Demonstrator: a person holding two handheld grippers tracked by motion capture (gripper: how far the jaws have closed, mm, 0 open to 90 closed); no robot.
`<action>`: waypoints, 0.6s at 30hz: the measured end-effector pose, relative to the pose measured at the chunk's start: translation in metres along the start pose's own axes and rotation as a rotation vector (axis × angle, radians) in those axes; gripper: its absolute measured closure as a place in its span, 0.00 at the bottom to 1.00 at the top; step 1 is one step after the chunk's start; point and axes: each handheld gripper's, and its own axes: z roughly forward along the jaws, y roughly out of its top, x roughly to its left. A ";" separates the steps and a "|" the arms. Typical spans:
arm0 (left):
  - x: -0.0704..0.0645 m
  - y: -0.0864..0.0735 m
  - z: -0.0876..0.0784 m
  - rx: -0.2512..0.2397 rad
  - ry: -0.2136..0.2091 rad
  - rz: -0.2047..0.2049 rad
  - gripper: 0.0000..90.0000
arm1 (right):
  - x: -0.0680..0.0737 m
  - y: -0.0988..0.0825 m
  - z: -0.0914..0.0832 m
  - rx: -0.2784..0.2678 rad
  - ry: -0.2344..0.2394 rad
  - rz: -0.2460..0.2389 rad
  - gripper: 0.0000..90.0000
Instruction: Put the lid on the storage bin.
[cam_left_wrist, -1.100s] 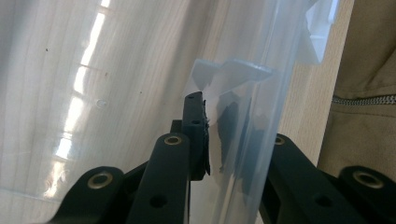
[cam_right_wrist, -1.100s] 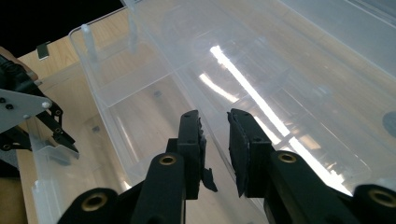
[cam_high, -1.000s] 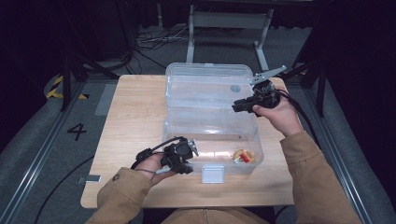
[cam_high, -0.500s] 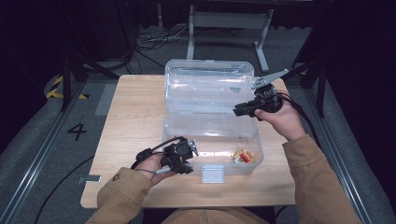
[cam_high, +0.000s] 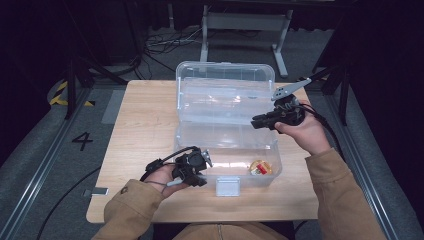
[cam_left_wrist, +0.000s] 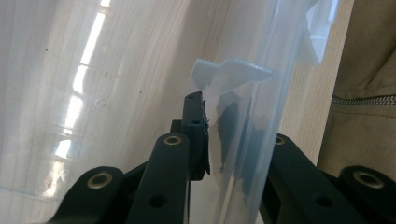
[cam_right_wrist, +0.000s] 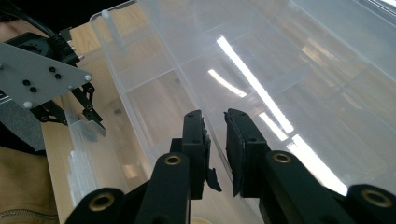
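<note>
The left gripper (cam_high: 192, 167) is clamping the front wall of the clear plastic box (cam_high: 227, 135), at the box's near left corner on the wooden table (cam_high: 140, 115). In the left gripper view one black jaw is sitting inside the wall and the other is showing darkly through the plastic outside it, so the wall (cam_left_wrist: 261, 140) is pinched between them, just below a pale tab (cam_left_wrist: 231, 72) on the rim. Against the earlier frames this hand is staying where it was.

The right gripper (cam_high: 260, 121) is hovering at the box's far right side, where the base meets the raised lid (cam_high: 225, 82). Its jaws are standing nearly together with a thin gap, and in the right gripper view a clear edge (cam_right_wrist: 219, 154) of the box is running up between the pads; whether they are pressing on it I cannot tell. Compared with a second ago the right hand is sitting slightly farther out toward the table's right edge.

Ahead of the left gripper, inside the box's front right compartment, a small round red-and-yellow item (cam_high: 260, 168) is lying. A white latch (cam_high: 227, 186) is hanging on the front wall, just right of the left gripper.
</note>
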 end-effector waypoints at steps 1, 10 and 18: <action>0.000 0.000 0.000 0.000 0.000 0.000 0.89 | 0.001 -0.001 0.000 0.001 0.000 -0.001 0.87; 0.000 0.000 0.000 0.001 -0.001 0.003 0.89 | 0.006 -0.005 -0.003 0.002 0.008 -0.014 0.88; 0.000 0.000 0.000 0.000 -0.001 -0.001 0.89 | 0.012 -0.010 -0.005 -0.002 0.024 -0.017 0.88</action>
